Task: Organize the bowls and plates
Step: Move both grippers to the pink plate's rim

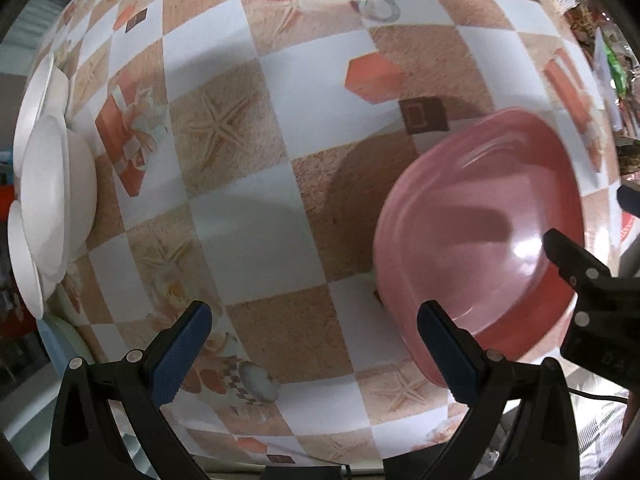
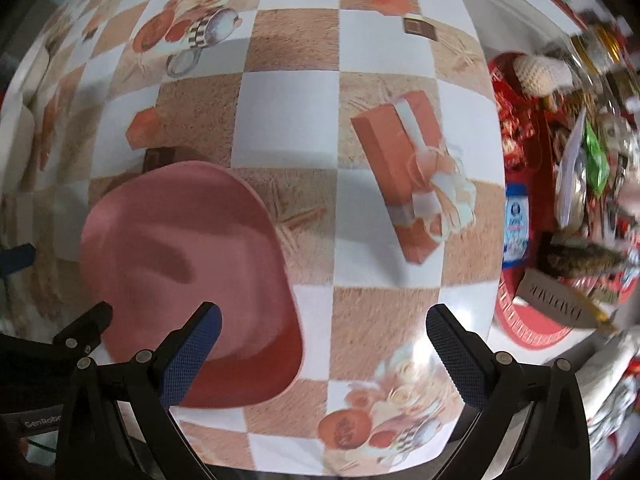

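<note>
The tabletop point(image 1: 248, 92), covered in a checkered beige-and-white printed cloth, is carrying everything. A round pink plastic bowl point(image 1: 480, 232) is sitting on it between both tools. White plates point(image 1: 44, 192) are lying stacked at the far left edge. The left tool point(image 1: 316, 352) is gaping wide, gripping nothing; the right tool point(image 2: 324, 360) is gaping likewise.

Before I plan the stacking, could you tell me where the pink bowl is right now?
The pink bowl sits on the checkered tablecloth, lower right in the left wrist view, between both grippers.
</note>
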Available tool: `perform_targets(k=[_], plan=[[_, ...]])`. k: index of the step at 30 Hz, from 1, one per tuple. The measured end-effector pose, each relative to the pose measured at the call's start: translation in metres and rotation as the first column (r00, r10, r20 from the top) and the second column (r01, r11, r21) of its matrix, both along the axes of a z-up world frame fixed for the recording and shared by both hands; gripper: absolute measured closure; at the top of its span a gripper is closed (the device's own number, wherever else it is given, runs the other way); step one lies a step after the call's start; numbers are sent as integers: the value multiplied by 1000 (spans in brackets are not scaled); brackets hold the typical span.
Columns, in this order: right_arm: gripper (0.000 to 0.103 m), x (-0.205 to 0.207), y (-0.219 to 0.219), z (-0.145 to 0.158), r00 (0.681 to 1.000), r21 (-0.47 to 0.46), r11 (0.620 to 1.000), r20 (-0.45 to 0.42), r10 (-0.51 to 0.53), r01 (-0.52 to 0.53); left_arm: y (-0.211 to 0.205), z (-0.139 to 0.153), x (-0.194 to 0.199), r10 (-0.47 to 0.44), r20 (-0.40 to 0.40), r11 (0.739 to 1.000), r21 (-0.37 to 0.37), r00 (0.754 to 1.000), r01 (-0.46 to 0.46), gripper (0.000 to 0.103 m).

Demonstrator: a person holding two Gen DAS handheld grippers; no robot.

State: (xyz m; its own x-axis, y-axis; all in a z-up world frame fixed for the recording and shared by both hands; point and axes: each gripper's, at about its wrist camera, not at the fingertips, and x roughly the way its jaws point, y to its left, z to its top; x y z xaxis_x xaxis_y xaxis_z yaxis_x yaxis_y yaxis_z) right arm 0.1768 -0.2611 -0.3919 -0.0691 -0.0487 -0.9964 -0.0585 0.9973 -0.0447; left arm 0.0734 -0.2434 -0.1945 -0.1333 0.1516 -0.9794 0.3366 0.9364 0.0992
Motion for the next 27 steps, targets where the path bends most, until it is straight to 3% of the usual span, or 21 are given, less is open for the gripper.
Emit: perform_targets(k=[13,27], plan=[[0,-32,35,-17,995,15,998,-73,70,-69,16,-7,-5,-45,12,998,48,999,45,0],[0,-61,133,-10,986,174,981,-126,109,-87,106,2,-20,-46,17,997,64,999,45,0]])
